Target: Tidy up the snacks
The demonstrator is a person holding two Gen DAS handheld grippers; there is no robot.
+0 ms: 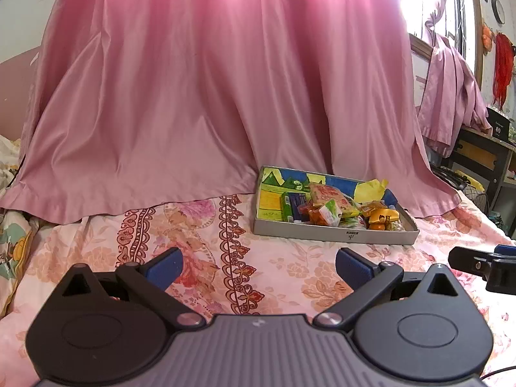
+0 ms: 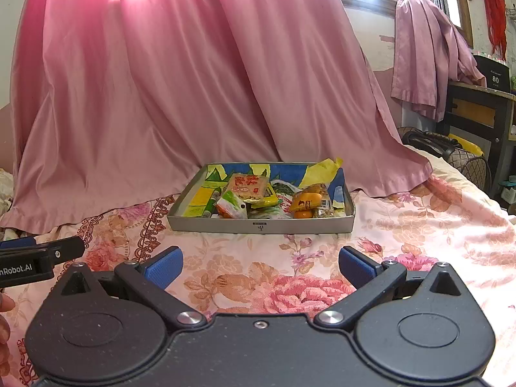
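A big pink curtain (image 2: 154, 96) fills the back, its hem spilling onto the far edge of the bed. The bed itself wears a flowered sheet (image 2: 419, 219), pink and peach blooms all over. Out on that sheet, toward the far edge just in front of the curtain hem, sits a shallow grey box (image 2: 261, 224) with a painted blue, yellow and green lining, and the snacks are all piled inside it. Top of the heap, a flat tan packet (image 2: 246, 187) with red print. Toward the box's right end, an orange packet (image 2: 306, 201); at the left, a slim green packet (image 2: 212, 201), though its print is too small to read from here.

Nearer us, both tools hover over the sheet's near edge. The left gripper (image 1: 259, 269) has its blue pads spread wide, nothing between them. The right gripper (image 2: 260, 267) is just the same: pads wide apart, empty, lined up with the box's front wall and well short of it.
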